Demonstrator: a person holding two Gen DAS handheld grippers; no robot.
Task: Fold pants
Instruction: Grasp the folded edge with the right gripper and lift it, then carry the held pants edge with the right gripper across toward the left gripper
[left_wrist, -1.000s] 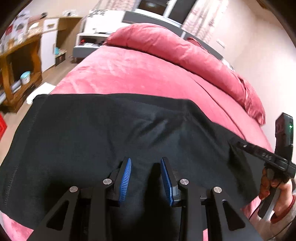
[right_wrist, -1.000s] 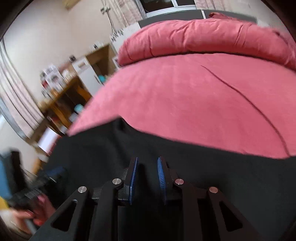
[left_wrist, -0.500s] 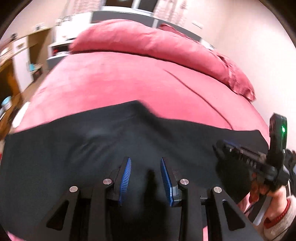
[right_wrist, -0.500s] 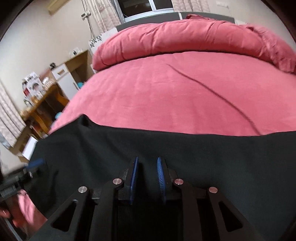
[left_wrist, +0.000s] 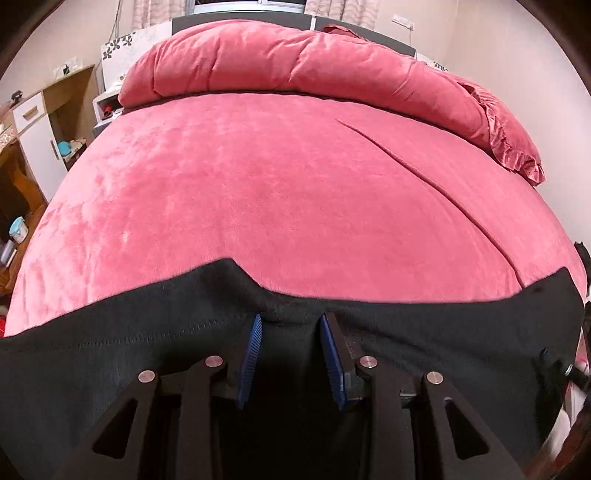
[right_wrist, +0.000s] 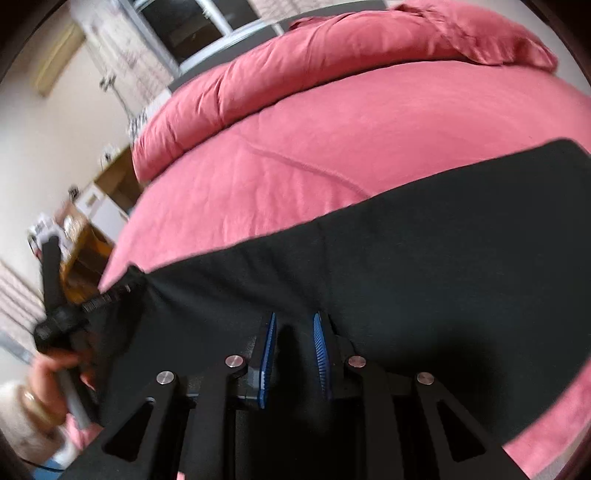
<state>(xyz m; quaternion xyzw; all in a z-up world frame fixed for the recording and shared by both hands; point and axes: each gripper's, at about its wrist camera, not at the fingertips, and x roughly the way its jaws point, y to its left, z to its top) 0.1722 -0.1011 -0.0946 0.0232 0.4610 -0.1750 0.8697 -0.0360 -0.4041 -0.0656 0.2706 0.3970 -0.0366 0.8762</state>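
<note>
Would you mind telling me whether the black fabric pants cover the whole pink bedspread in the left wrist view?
No, the black fabric pants cover only the near edge; most of the pink bedspread lies bare beyond them.

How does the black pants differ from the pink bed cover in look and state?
The pants are black with a stitched seam; the bed cover is pink and plush. The pants are gathered between the left tool and right tool; the bed cover lies spread with one long crease. The pants cover only the near edge; the bed cover spans the bed. Both are soft fabric.
</note>
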